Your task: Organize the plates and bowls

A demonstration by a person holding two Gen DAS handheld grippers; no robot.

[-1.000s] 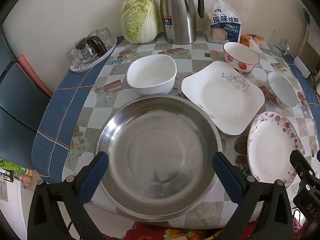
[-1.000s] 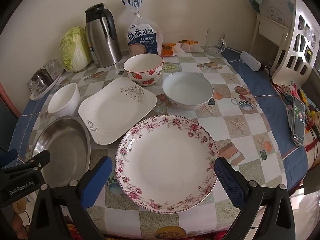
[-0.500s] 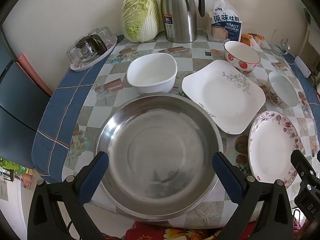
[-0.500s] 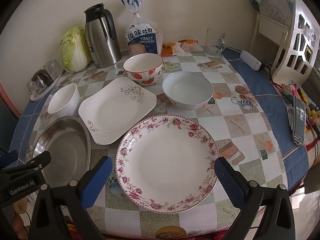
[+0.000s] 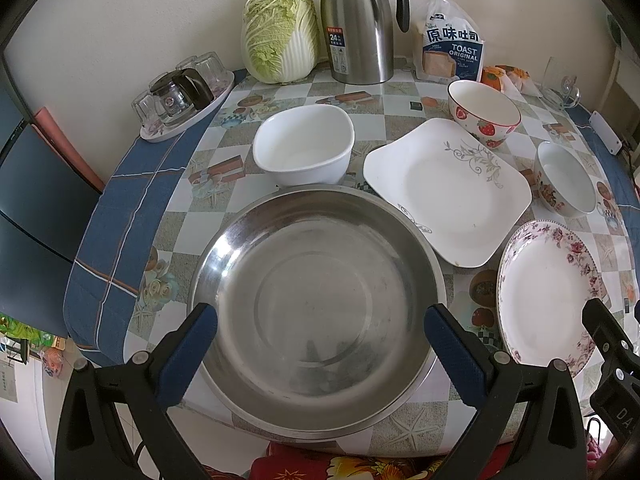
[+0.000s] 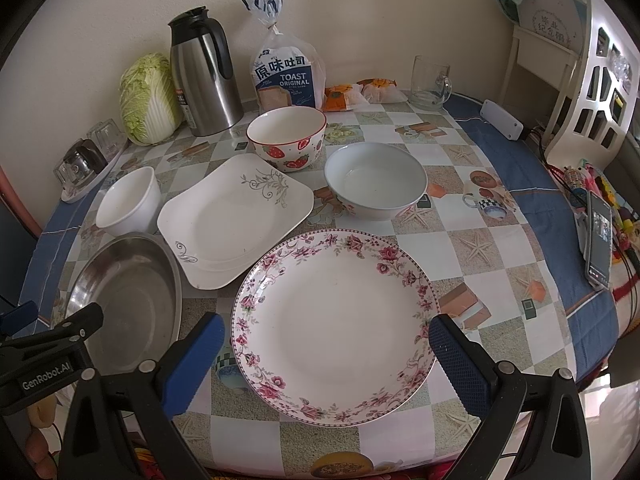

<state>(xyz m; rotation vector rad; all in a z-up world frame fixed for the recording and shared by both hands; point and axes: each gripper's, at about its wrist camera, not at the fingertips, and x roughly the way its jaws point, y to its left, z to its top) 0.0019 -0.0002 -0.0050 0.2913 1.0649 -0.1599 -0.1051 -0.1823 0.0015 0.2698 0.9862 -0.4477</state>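
A wide steel basin [image 5: 316, 300] [image 6: 128, 296] sits at the table's near edge. My left gripper [image 5: 320, 348] hovers open over its near rim, holding nothing. To its right lies a round floral plate [image 6: 336, 340] [image 5: 548, 292], and my right gripper [image 6: 328, 364] stands open above its near side, empty. Behind them rest a square white plate [image 6: 236, 216] [image 5: 448, 188], a plain white bowl [image 5: 304, 144] [image 6: 128, 204], a strawberry bowl [image 6: 286, 136] [image 5: 484, 112] and a pale flower-sided bowl [image 6: 376, 180] [image 5: 564, 184].
Along the wall stand a cabbage [image 5: 280, 32], a steel jug [image 5: 360, 20], a toast bag [image 6: 286, 76] and a glass mug [image 6: 430, 80]. A tray of glasses [image 5: 180, 96] is at far left. A phone [image 6: 598, 236] lies at right on the checked tablecloth [image 6: 480, 248].
Both grippers have hardly moved; the left wrist view has shifted very slightly. Nothing was taken hold of or let go.
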